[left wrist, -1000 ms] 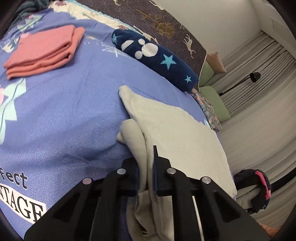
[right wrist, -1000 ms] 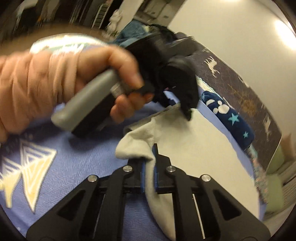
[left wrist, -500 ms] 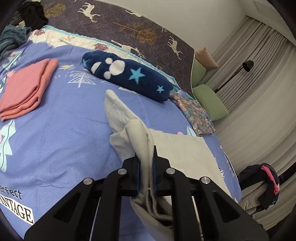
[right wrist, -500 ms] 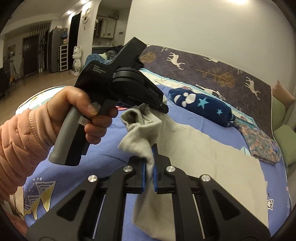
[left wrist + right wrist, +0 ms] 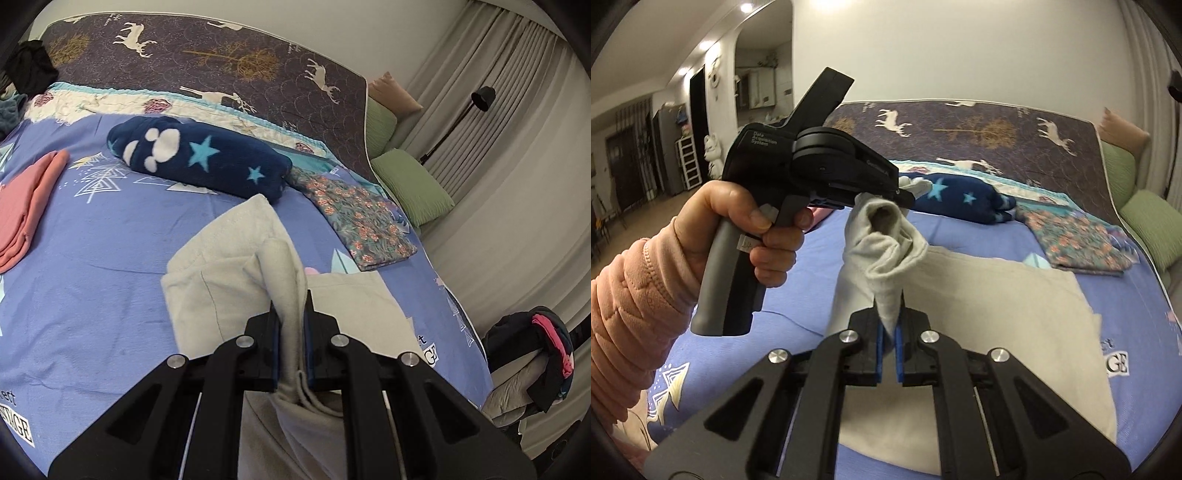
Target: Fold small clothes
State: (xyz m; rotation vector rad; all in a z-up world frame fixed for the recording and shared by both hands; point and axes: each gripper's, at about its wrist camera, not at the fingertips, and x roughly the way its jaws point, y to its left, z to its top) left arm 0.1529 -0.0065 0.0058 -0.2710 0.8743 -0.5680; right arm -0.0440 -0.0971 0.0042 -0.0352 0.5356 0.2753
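Observation:
A pale grey garment (image 5: 229, 280) lies partly on the blue bedspread (image 5: 92, 258), and its near edge is lifted. My left gripper (image 5: 291, 325) is shut on a fold of it. My right gripper (image 5: 890, 325) is shut on another fold of the same grey garment (image 5: 997, 306). In the right wrist view the left gripper (image 5: 905, 195) is held by a hand in a pink sleeve, with cloth bunched below its tips. The two grippers are close together above the bed.
A folded pink garment (image 5: 22, 206) lies at the left. A navy star-print roll (image 5: 199, 162) and a folded floral cloth (image 5: 362, 218) lie near the headboard. Green pillows (image 5: 410, 181) are at the right. Clothes are piled on a chair (image 5: 535, 354) beside the bed.
Both grippers have lifted the garment's edge off the bed and carried it up. The left wrist view has swung toward the headboard. Both stayed shut on the cloth.

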